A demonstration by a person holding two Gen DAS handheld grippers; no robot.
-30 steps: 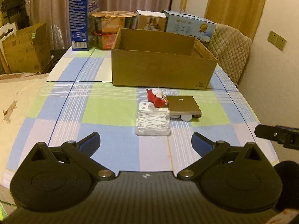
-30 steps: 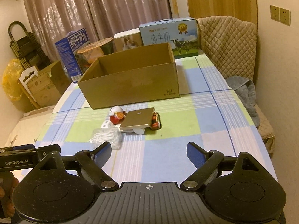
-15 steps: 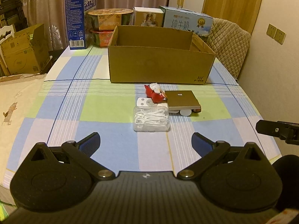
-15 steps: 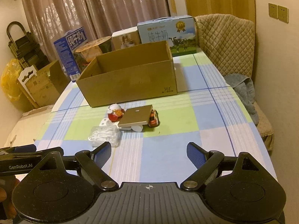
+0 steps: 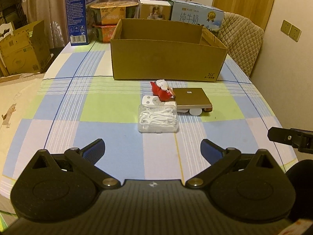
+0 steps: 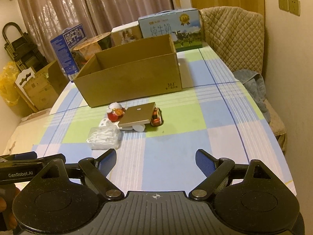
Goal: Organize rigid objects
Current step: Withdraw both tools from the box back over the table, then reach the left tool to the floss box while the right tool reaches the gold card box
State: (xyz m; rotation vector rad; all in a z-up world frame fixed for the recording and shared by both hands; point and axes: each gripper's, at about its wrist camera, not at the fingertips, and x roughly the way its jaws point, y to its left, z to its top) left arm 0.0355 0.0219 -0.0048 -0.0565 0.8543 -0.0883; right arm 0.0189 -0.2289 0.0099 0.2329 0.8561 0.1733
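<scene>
Both grippers, left gripper (image 5: 152,146) and right gripper (image 6: 155,158), are held spread wide and empty above the checked tablecloth (image 5: 109,135); the clear floss box (image 5: 158,120) lies well ahead, before the cardboard box (image 5: 166,60).

Lying bare: checked tablecloth (image 5: 109,133) between both grippers and the clutter. Crowding together mid-table: clear floss-pick box (image 5: 158,120), red figurine (image 5: 162,90), tan flat box (image 5: 191,97), toy car (image 6: 156,117). Blocking farther reach: open cardboard box (image 5: 166,58), with milk cartons (image 5: 195,16) standing behind.
</scene>
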